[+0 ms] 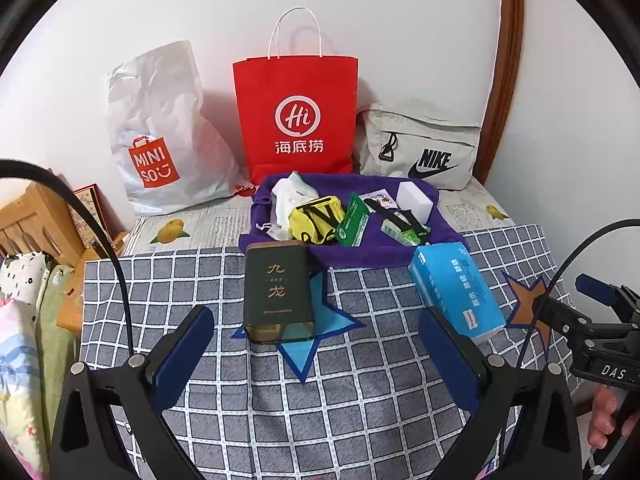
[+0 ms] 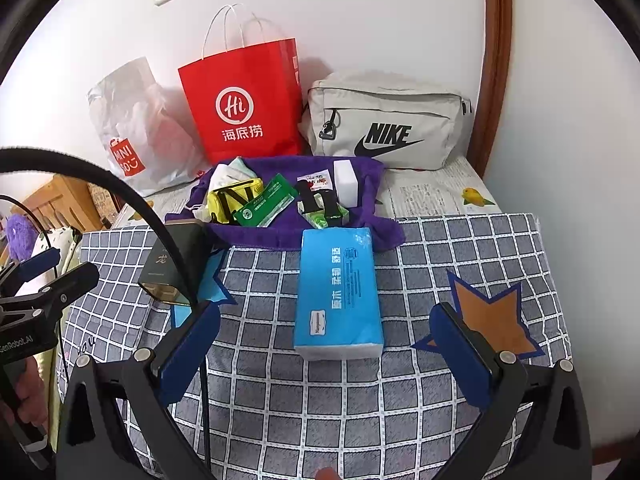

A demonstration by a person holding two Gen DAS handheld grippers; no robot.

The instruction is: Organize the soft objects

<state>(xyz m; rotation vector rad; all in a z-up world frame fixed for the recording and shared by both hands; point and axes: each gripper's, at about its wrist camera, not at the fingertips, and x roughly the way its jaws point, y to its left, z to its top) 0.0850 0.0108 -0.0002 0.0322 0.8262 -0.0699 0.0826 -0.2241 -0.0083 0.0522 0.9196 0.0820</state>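
We see much here only in part. In the right wrist view a black cable (image 2: 132,200) arcs across the dark box (image 2: 176,264), hiding most of its gold lettering, and the left gripper (image 2: 52,276) shows only at the left edge, too cut off there to judge. In the left wrist view the left gripper (image 1: 316,344) has its blue pads spread wide and holds nothing; the box (image 1: 278,290) stands between and beyond them on a blue star (image 1: 320,332) that it partly covers. The right gripper (image 2: 326,340) is likewise wide open and empty, with the blue tissue pack (image 2: 338,292) lying flat on the checked cloth (image 2: 360,400) between its fingers, its far end touching the purple cloth (image 2: 260,236). An orange star (image 2: 492,312) sits beside the right finger, which overlaps its near edge. On the purple cloth soft things are heaped and overlap: a white mask (image 1: 290,196), a yellow pouch (image 1: 318,218), a green packet (image 1: 354,220), a white block (image 1: 416,196) and a small green thing (image 1: 404,228) we cannot make out. Behind stand a Miniso bag (image 1: 160,140), a red bag (image 1: 296,120) and a Nike bag (image 1: 420,148) against the wall, the red bag's base hidden by the heap.
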